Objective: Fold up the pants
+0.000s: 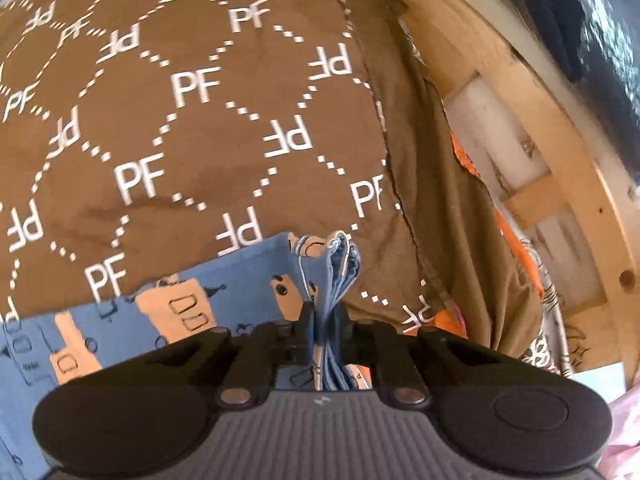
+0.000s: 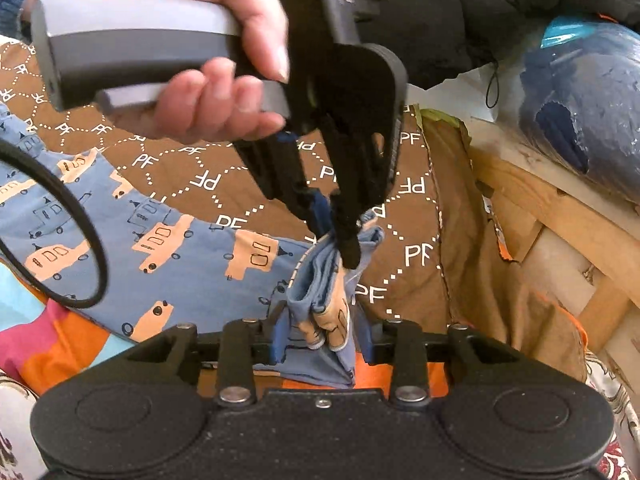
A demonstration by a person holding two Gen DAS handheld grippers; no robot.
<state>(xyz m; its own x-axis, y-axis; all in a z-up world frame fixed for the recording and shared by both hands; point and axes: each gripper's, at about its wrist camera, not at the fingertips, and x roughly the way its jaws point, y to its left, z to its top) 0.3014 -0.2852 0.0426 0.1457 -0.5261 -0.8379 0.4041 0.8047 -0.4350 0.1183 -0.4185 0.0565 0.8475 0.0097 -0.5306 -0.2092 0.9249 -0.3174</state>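
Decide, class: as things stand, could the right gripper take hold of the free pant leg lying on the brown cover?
Probably not yet. The right gripper is shut on a bunched edge of the blue pants, as is the left gripper beside it. Nothing covers the leg, but the right gripper would first have to let go.

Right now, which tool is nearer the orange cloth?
Right. The right tool sits directly over the orange cloth; the left tool grips the pants farther on, above the brown sheet.
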